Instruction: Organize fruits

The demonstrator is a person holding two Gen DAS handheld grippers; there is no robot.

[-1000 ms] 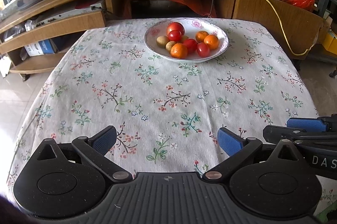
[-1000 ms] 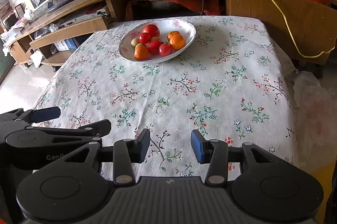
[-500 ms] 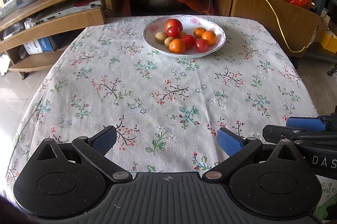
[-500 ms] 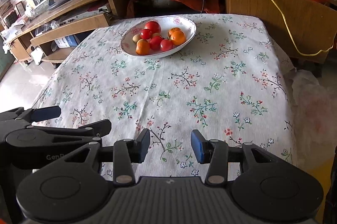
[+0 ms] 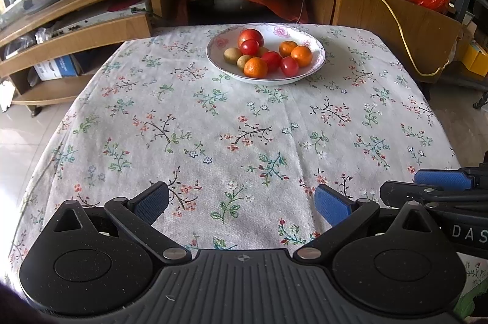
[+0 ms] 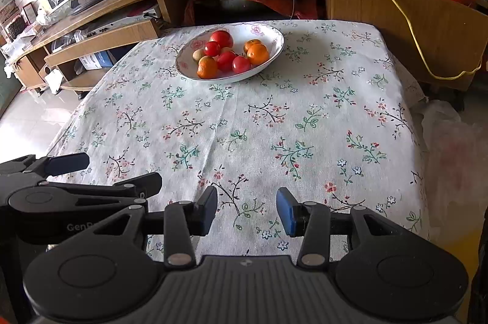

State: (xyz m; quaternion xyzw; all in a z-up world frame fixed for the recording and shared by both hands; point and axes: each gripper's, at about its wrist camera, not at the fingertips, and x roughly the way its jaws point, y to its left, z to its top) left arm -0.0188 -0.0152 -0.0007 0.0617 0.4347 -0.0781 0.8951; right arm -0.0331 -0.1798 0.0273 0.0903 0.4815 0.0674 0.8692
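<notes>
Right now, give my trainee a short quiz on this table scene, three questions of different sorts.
1. True or false: the fruits lie scattered over the tablecloth.
2. How many oranges are in the bowl?
3. Which gripper stands wider: A, the left gripper, or B, the right gripper?

Key: 1 false, all sit in the bowl. 2 three. 3 A; both hold nothing.
</notes>
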